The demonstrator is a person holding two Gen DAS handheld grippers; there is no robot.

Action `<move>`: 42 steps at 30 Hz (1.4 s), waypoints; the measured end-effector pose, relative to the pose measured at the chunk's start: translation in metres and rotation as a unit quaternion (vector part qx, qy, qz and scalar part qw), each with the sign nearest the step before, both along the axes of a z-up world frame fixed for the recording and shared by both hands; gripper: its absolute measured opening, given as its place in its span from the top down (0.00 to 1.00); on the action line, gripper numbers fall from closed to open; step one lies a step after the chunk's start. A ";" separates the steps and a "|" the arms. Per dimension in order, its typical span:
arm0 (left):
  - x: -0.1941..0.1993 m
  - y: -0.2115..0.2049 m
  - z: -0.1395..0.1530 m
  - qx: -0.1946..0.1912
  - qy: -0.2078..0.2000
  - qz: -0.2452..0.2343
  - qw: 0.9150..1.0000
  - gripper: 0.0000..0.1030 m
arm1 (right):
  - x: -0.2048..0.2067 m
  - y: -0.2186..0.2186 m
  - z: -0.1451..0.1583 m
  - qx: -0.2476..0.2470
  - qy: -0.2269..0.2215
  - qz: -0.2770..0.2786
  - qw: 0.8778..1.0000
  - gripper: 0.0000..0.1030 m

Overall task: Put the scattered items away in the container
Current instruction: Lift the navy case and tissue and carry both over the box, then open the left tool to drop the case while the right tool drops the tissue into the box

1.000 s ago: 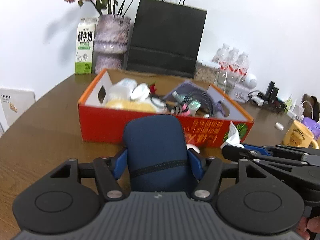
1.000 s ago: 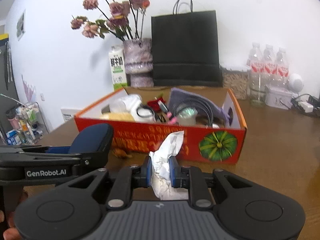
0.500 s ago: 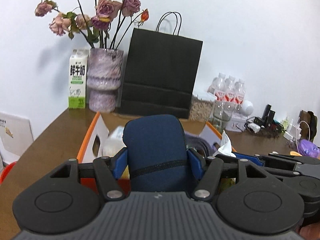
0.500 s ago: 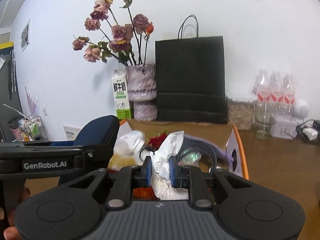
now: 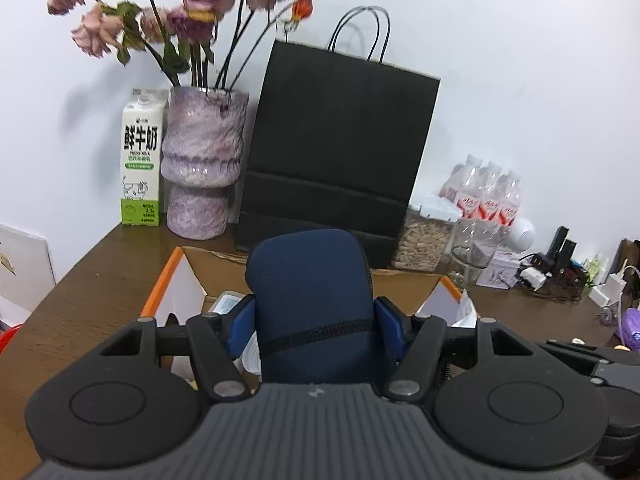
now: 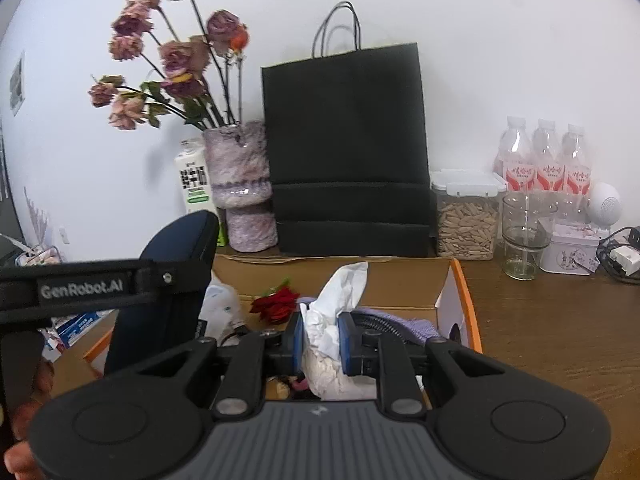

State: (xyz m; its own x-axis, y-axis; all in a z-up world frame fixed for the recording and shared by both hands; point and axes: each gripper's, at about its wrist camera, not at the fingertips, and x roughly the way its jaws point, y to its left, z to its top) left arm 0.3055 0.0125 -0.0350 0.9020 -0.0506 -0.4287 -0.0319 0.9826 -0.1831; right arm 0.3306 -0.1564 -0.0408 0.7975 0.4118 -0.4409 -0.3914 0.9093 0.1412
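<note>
Setting: white wall behind; brown wood-grain table (image 6: 560,320) w/ clutter along the back edge.
Container: open cardboard box (image 6: 460,280), orange rim, white inner flaps, on table below both grippers; far wall just in front of bag.
Box contents (right-wrist view): red rose (image 6: 278,304), white plastic bottle (image 6: 220,306), purple cloth w/ black cable loop (image 6: 394,324); rest hidden by grippers.
Left gripper (image 5: 315,322): about half open, blue pads pressed on both sides of a navy zip case (image 5: 312,304); case upright, held above box's near end.
Right gripper (image 6: 320,340): nearly closed, pads pinching a crumpled white tissue (image 6: 340,300); tissue sticks up past fingertips, held over box interior.
Grippers rel.: side by side, left one's case also visible at left of right-wrist view, near the tissue but apart.
Hand: fingers (image 6: 28,412) on left gripper's handle, lower-left edge of right-wrist view.
Back row, L to R: milk carton (image 5: 142,160); purple mottled vase (image 5: 202,164) w/ dried roses (image 5: 192,4); black paper bag (image 5: 340,148); clear lidded jar of seeds (image 6: 466,216); empty glass (image 6: 524,236); three water bottles (image 6: 546,156).
Far right: white tin (image 6: 568,250), plugs and cables (image 5: 552,272).
</note>
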 end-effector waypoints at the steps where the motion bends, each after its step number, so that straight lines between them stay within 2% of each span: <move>1: 0.004 -0.001 -0.002 0.002 0.003 -0.002 1.000 0.38 | 0.004 0.000 -0.001 0.000 0.001 0.001 1.000 0.84; 13: 0.035 -0.006 -0.020 0.030 0.029 -0.009 0.999 0.37 | 0.026 0.007 -0.009 -0.028 0.009 0.006 1.000 0.84; 16: 0.037 -0.006 -0.021 0.035 0.037 -0.004 0.999 0.31 | 0.025 0.009 -0.010 -0.036 0.016 0.008 0.999 0.76; 17: 0.037 -0.005 -0.021 0.035 0.037 0.001 0.999 0.25 | 0.025 0.010 -0.011 -0.041 0.018 0.009 0.999 0.72; 18: 0.036 -0.004 -0.019 0.039 0.034 0.007 0.999 0.10 | 0.025 0.010 -0.010 -0.045 0.020 0.010 0.999 0.56; 19: 0.034 -0.003 -0.018 0.043 0.031 0.014 0.998 0.02 | 0.024 0.011 -0.008 -0.048 0.019 0.009 0.999 0.45; 20: 0.031 -0.003 -0.015 0.047 0.022 0.021 0.998 0.00 | 0.023 0.010 -0.007 -0.049 0.014 0.009 0.999 0.19; 21: 0.030 -0.002 -0.013 0.050 0.015 0.026 0.998 0.00 | 0.020 0.009 -0.004 -0.048 0.006 0.010 0.999 0.01; 26: 0.023 -0.002 -0.006 0.062 0.010 0.037 0.997 0.00 | 0.015 0.005 0.004 -0.040 0.001 0.009 0.999 0.00; 42: 0.016 -0.002 -0.005 0.049 0.012 0.033 0.998 0.00 | 0.009 0.007 0.008 -0.054 -0.009 0.006 0.998 0.00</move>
State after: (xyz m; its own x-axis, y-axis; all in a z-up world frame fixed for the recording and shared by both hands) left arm 0.3217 0.0109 -0.0396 0.8918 0.0529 -0.4493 -0.1012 0.9913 -0.0841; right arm 0.3392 -0.1498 -0.0328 0.8009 0.3711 -0.4699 -0.4031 0.9145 0.0352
